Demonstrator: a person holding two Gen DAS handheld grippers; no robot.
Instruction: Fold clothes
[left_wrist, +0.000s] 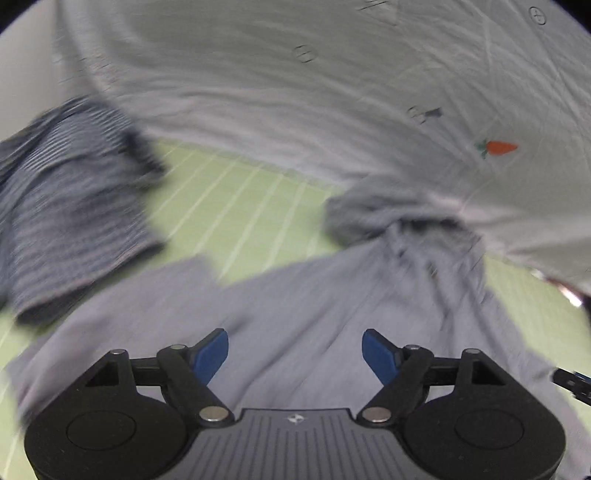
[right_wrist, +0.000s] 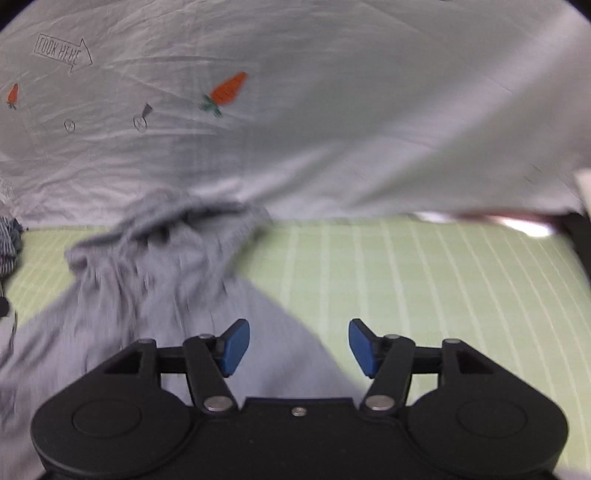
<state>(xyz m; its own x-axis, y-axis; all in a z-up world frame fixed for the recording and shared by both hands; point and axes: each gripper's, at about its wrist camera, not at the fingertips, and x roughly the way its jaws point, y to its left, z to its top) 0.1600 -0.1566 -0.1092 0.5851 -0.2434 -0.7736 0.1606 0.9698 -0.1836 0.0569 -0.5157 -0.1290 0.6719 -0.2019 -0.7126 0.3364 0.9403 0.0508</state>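
Observation:
A light grey garment (left_wrist: 314, 295) lies spread on the green striped mat (left_wrist: 236, 199), with its far end bunched up. My left gripper (left_wrist: 294, 352) hovers open over the garment's near part, nothing between its blue pads. In the right wrist view the same grey garment (right_wrist: 155, 280) fills the left half, crumpled at the far end. My right gripper (right_wrist: 299, 345) is open above the garment's right edge, where cloth meets the mat (right_wrist: 424, 295). Both views are blurred by motion.
A dark blue striped garment (left_wrist: 70, 206) lies in a heap at the left of the mat. A pale sheet with carrot prints (right_wrist: 332, 110) covers the area behind the mat. A dark edge (right_wrist: 580, 236) shows at the far right.

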